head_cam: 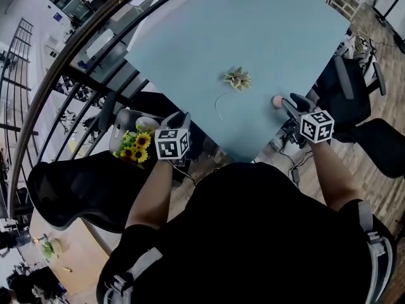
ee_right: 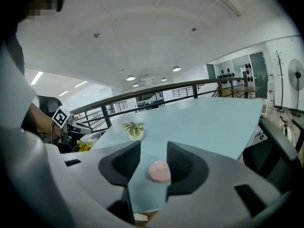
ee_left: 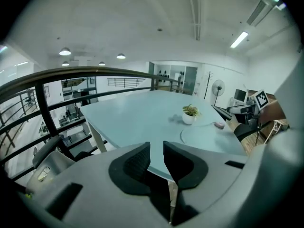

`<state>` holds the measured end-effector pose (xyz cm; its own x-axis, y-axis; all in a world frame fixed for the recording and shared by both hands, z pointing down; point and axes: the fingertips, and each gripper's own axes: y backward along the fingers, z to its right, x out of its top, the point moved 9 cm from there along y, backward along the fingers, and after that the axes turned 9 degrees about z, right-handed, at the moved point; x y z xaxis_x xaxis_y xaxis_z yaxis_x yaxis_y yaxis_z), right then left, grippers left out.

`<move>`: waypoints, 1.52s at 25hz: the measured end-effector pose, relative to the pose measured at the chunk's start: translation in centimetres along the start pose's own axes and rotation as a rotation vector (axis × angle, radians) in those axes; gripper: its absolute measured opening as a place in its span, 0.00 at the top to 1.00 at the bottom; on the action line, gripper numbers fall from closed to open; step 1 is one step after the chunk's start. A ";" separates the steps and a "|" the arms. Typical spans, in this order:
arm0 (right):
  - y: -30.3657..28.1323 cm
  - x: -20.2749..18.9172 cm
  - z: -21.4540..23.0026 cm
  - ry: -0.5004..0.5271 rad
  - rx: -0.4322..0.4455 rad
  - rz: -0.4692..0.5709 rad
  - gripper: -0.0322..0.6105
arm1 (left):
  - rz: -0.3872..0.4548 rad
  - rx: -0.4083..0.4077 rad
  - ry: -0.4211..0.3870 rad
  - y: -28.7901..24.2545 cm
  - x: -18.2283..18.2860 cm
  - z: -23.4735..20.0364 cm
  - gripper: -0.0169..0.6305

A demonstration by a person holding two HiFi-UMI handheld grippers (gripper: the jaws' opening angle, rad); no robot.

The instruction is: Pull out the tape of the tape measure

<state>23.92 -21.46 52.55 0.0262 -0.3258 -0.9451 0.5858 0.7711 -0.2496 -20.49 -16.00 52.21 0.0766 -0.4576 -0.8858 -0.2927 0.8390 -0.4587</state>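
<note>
A small round pink tape measure (head_cam: 276, 101) lies near the right edge of the pale blue table (head_cam: 253, 30). A thin pale tape (head_cam: 217, 103) curves across the table top, left of the pink case. My right gripper (head_cam: 286, 100) is at the case. In the right gripper view the tape measure (ee_right: 159, 171) sits between the pads of the right gripper (ee_right: 153, 167), close against the right pad, with a gap at the left pad. My left gripper (head_cam: 183, 116) hangs off the table's near edge. Its jaws stand slightly apart around nothing, as the left gripper view shows (ee_left: 156, 158).
A small potted plant (head_cam: 237, 78) stands mid-table beyond the tape. Yellow sunflowers (head_cam: 134, 145) and a grey chair (head_cam: 123, 122) are below the table's left edge. Black office chairs (head_cam: 354, 100) crowd the right side. A dark railing (head_cam: 76, 43) runs along the left.
</note>
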 end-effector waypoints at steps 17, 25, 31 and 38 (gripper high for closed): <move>0.2 3.9 -0.3 0.069 -0.090 0.085 0.95 | 0.198 -0.001 -0.049 -0.5 4.9 1.7 0.95; 0.2 3.8 -0.5 0.109 -0.100 0.040 0.96 | 0.164 -0.020 -0.061 -1.0 3.9 2.6 0.96; -0.4 4.4 -0.8 0.158 -0.087 0.037 0.96 | 0.183 -0.026 -0.039 -1.1 4.6 2.3 0.96; -0.4 4.6 -0.8 0.147 -0.083 0.048 0.96 | 0.204 -0.057 -0.040 -1.4 5.3 3.0 0.96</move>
<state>23.11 -22.82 48.13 -0.0698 -0.2089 -0.9754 0.5172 0.8285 -0.2145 -16.78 -18.73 47.90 0.0477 -0.2667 -0.9626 -0.3596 0.8945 -0.2657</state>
